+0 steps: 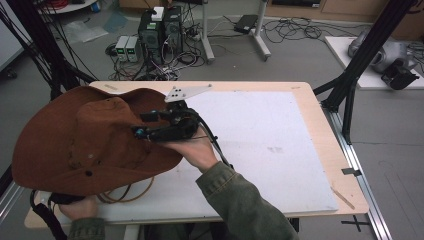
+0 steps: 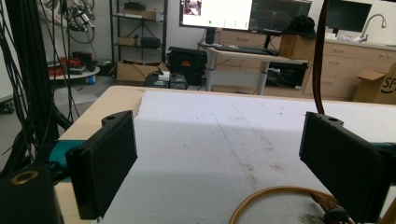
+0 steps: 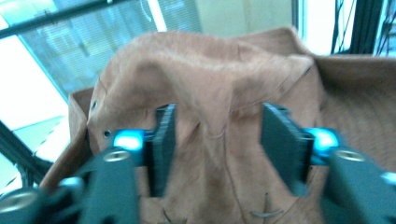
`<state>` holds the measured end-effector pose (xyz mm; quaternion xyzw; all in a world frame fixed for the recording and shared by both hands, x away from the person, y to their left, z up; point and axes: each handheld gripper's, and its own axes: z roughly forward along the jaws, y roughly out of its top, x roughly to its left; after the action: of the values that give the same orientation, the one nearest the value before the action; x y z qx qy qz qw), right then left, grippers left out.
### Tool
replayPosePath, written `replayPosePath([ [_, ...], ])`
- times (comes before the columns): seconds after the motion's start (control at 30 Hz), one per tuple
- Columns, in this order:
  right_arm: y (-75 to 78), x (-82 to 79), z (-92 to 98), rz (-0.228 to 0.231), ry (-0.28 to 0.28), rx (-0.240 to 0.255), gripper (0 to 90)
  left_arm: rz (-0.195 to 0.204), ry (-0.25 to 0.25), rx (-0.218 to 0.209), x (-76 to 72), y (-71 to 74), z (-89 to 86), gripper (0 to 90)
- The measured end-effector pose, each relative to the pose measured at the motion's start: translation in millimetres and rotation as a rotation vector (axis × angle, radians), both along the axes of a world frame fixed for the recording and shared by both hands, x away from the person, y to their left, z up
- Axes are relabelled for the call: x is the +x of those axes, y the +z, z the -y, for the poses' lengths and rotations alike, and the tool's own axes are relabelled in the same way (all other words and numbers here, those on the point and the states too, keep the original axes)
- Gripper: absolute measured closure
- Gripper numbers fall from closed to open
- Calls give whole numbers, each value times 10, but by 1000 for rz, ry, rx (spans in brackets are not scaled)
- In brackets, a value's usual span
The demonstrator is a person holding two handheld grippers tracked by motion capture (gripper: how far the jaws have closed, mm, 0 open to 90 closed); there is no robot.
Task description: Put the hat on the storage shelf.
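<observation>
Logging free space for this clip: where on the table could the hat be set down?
The white foam board is bare from the right gripper across to the table's right edge. The left side is crowded: the brown suede wide-brimmed hat and its tan cord are there.

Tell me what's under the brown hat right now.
Under the brown hat, its tan cord loops out onto the white board, and the left hand shows at the brim's near edge. The hat covers the left gripper in the high view.
</observation>
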<state>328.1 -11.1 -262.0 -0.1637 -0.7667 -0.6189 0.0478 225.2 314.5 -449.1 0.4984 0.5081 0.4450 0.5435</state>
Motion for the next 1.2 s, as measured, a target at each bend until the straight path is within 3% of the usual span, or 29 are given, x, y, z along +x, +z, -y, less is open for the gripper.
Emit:
replayPosePath([
  [0.17, 10, -1, 118, 58, -73, 22, 130, -1, -1, 0, -2, 1, 3, 114],
  [0.3, 32, -30, 262, 115, -184, 35, 9, 0, -1, 1, -3, 0, 3, 114],
  [0.43, 57, -56, 481, 165, -278, 57, 9, 0, -2, 2, -2, 1, 4, 114],
  [0.6, 61, -76, 801, 193, -349, 67, 9, -2, -1, 5, -3, 1, 8, 114],
  [1.2, -80, -230, 2133, 217, -719, 105, 38, -3, 14, 0, -8, 2, 1, 114],
])
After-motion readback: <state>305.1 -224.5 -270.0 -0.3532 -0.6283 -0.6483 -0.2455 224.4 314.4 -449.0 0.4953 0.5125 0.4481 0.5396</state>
